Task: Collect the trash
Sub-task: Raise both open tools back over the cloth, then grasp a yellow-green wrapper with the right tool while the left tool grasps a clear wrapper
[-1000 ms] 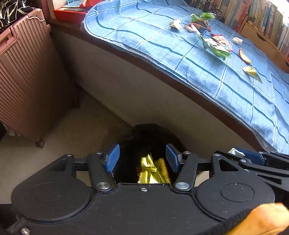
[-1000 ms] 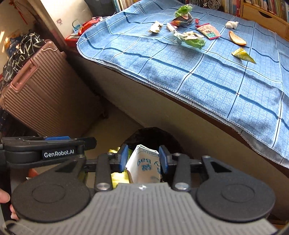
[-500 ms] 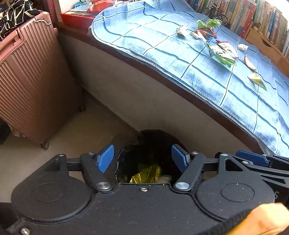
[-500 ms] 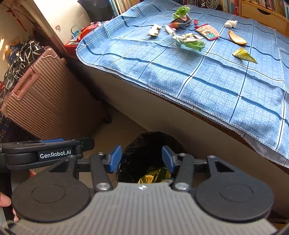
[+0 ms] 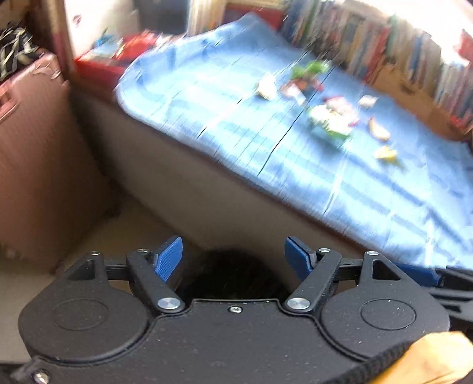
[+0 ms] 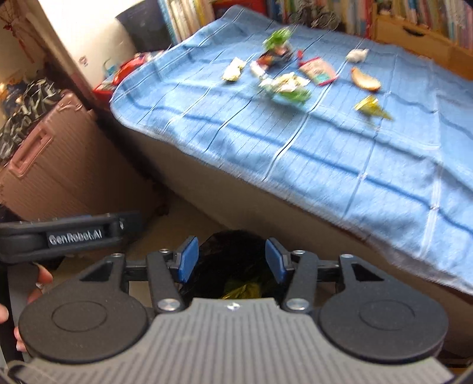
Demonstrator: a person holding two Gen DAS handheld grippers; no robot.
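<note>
- Right now my left gripper is unclenched with nothing between its blue pads, its jaws having just been opening further.
- My right gripper is likewise released and empty above the black bin bag, a gold wrapper inside.
- Remaining trash lies on the blue cloth around one o'clock.

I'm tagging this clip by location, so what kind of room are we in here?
Probably a bedroom or study: a bed under a blue checked cloth, crowded bookshelves behind it, and a ribbed pink hard-shell suitcase standing beside it.
</note>
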